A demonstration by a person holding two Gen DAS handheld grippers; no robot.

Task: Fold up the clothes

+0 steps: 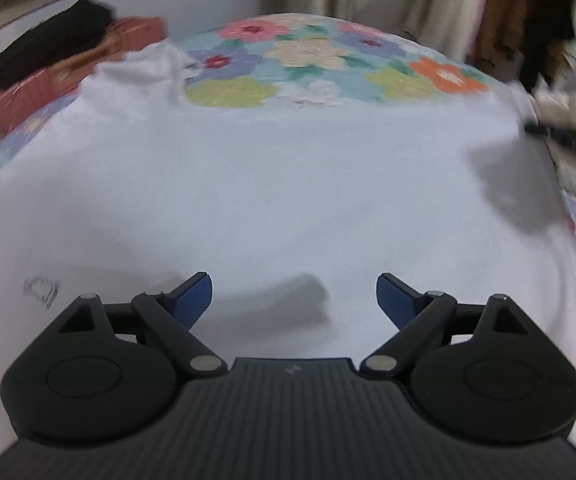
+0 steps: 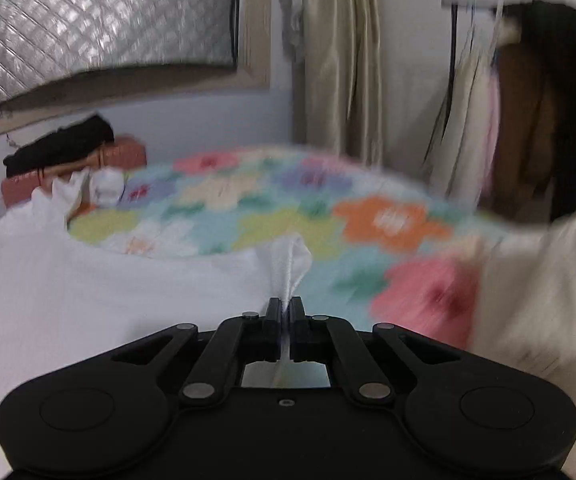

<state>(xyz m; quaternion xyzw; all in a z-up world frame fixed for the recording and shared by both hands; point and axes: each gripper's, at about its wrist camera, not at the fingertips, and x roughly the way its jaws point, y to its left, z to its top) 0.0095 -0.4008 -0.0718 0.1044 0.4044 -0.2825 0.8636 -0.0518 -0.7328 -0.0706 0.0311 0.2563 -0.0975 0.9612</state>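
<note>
Nearest in the right wrist view, the right gripper (image 2: 285, 307) is seen with its fingers (image 2: 274, 312) pressed together on a pinched corner of the white garment (image 2: 88, 288); a thin fold of cloth runs up from between them and fans out just beyond the tips. From this grip the garment spreads away to the left of the picture, so a fold would, it is judged, have to be carried leftward across the cloth.

In the left wrist view, the left gripper (image 1: 291, 300) is held above the garment (image 1: 248, 184) with its blue-padded fingers (image 1: 196, 294) spread wide and nothing between them. The cloth lies directly below and ahead of them, flat and broad, its long axis running across the picture. Whether the tips touch the fabric cannot be told. A small dark print (image 1: 42, 290) is seen on the cloth just left of this gripper.

The garment is spread on the bed, over a flowered bedspread (image 1: 312, 68) that shows beyond its far edge. Further off, a crumpled white cloth (image 1: 144, 72) and a black item (image 1: 48, 48) on something red lie at the far left. Curtains (image 2: 340, 60) and hanging clothes are seen at the back. Nothing stands in the way on the garment itself.
</note>
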